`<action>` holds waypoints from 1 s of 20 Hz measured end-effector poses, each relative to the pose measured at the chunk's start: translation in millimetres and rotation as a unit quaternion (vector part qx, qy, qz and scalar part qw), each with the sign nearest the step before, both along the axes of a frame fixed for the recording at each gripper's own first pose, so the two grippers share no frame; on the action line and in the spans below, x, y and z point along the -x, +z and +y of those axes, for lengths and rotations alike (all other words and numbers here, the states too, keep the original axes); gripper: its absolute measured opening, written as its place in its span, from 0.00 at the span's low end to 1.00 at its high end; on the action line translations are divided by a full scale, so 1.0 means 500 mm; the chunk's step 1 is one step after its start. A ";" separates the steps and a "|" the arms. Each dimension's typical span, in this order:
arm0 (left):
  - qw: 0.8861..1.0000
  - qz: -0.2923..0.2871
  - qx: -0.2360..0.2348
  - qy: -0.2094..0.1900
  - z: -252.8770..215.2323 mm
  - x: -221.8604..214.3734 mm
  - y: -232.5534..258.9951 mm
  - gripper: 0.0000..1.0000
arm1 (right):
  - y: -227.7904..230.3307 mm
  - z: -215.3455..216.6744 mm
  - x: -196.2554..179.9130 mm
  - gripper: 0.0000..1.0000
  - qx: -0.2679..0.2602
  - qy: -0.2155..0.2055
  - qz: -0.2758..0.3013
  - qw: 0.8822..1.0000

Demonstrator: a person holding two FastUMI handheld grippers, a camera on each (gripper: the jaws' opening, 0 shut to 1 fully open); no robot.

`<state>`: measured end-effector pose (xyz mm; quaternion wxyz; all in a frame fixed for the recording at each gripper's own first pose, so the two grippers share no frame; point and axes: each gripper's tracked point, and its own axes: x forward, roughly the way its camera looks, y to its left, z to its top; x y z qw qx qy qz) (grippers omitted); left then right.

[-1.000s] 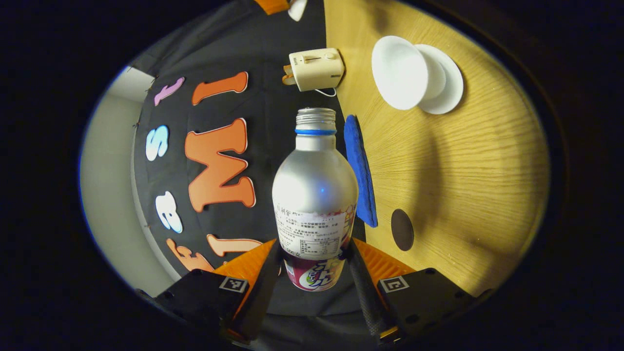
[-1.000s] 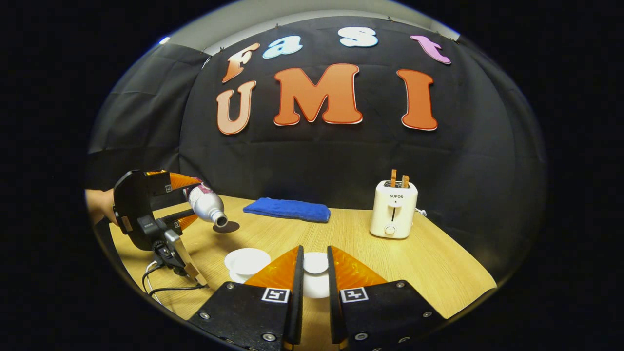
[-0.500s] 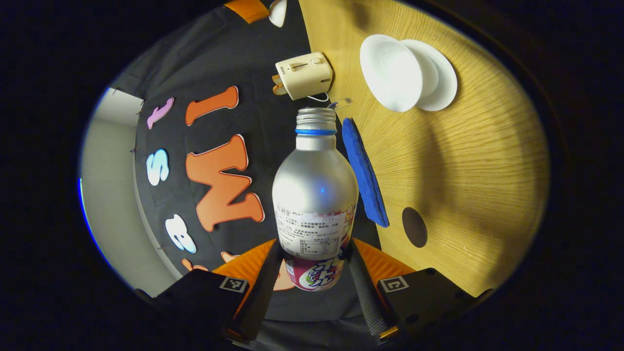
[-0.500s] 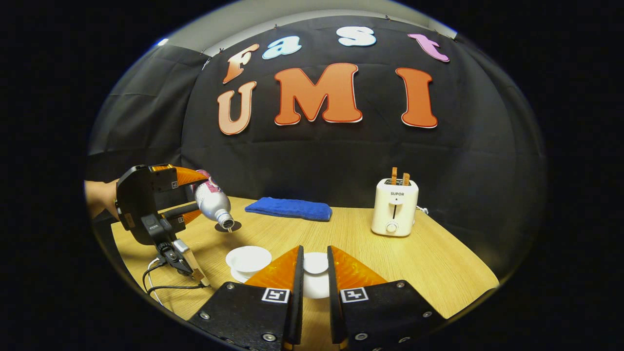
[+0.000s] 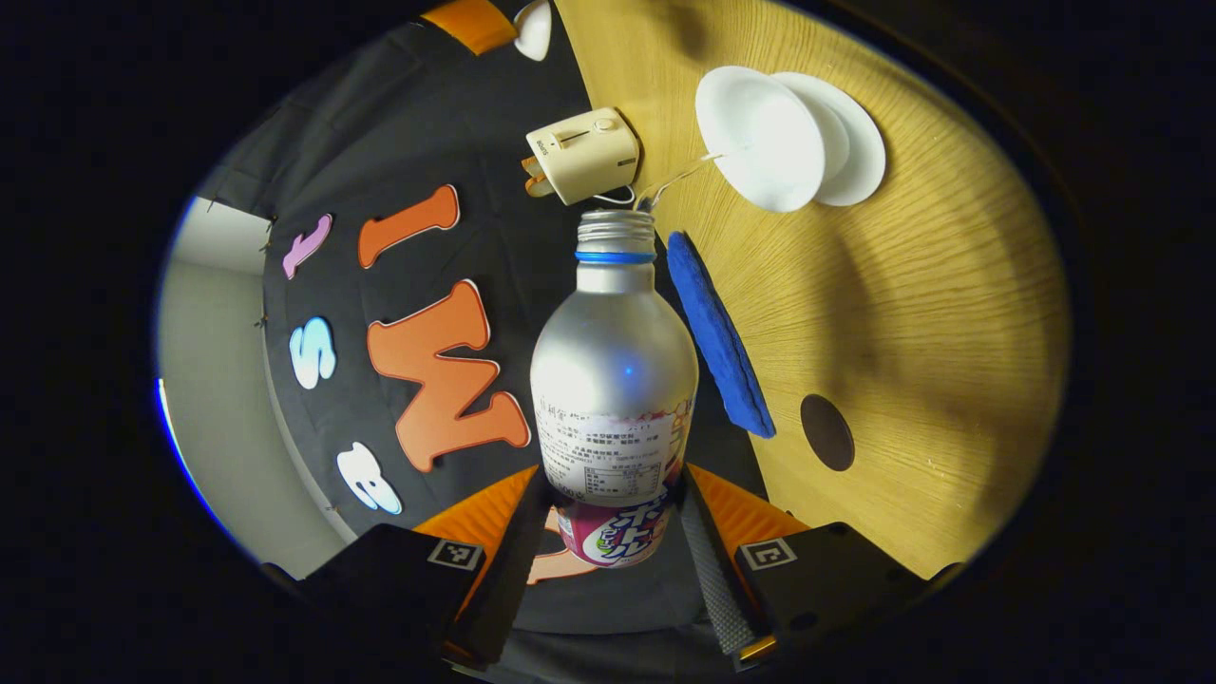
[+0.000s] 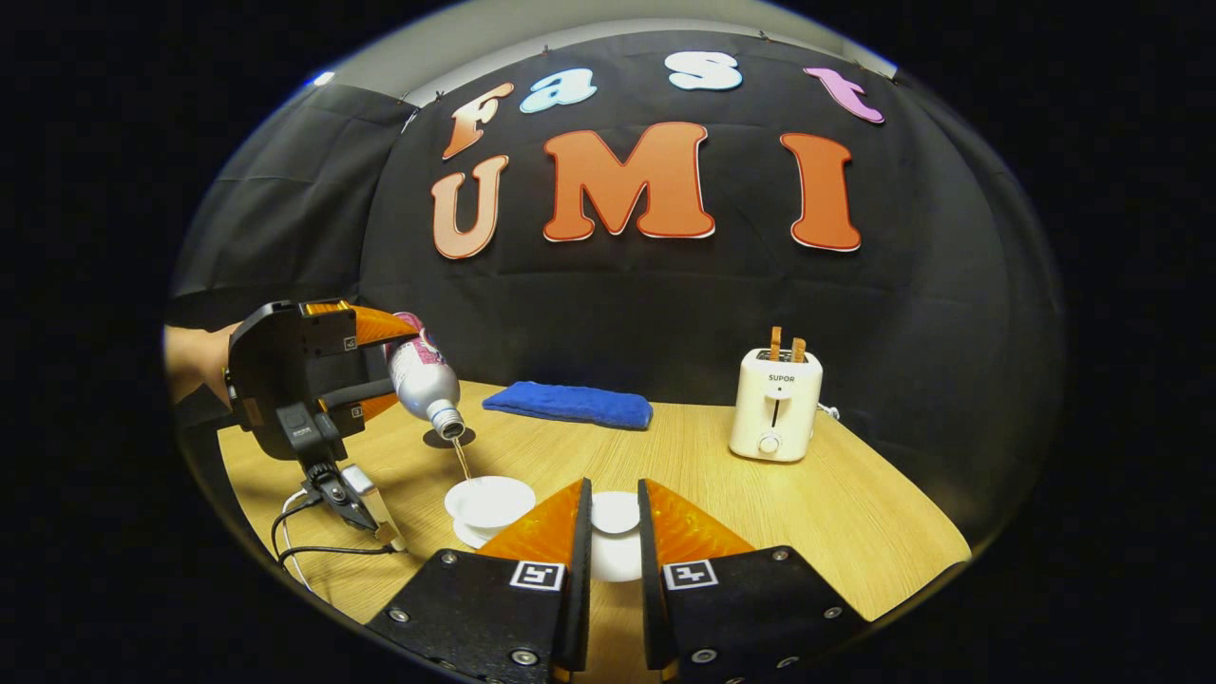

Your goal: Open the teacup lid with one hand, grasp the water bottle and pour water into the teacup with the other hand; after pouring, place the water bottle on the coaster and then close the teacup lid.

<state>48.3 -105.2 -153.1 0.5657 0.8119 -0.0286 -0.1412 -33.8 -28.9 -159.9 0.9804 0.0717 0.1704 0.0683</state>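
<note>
My left gripper (image 5: 613,486) is shut on the lower body of a silver water bottle (image 5: 613,375), which is uncapped and tilted mouth-down. A thin stream of water (image 6: 462,459) runs from its mouth into the open white teacup (image 6: 489,501) on its saucer (image 5: 855,142). In the right gripper view the left gripper (image 6: 391,366) holds the bottle (image 6: 425,380) above and left of the cup. My right gripper (image 6: 614,518) is shut on the white teacup lid (image 6: 615,560), held just right of the cup. The dark round coaster (image 6: 439,440) lies on the table behind the cup.
A blue folded cloth (image 6: 568,404) lies at the back of the wooden table (image 6: 760,513). A cream toaster (image 6: 774,404) with two slices stands at the back right. A hand (image 6: 190,366) holds the left gripper, and a cable (image 6: 304,541) trails below it.
The bottle has tipped further downward and moved over the teacup; water now streams from its mouth into the cup. My right gripper with the lid has stayed put.
</note>
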 end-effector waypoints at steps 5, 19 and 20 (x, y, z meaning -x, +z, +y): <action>1.000 -0.008 -0.009 -0.009 -0.009 -0.005 0.018 0.83 | 0.007 0.008 -0.002 0.24 0.003 0.006 -0.003 1.000; 0.997 -0.022 -0.057 -0.040 -0.046 -0.006 0.007 0.81 | 0.016 0.034 -0.008 0.24 0.002 0.020 -0.008 1.000; 0.997 -0.022 -0.061 -0.042 -0.046 -0.006 0.004 0.81 | 0.012 0.035 -0.007 0.24 0.002 0.019 -0.007 1.000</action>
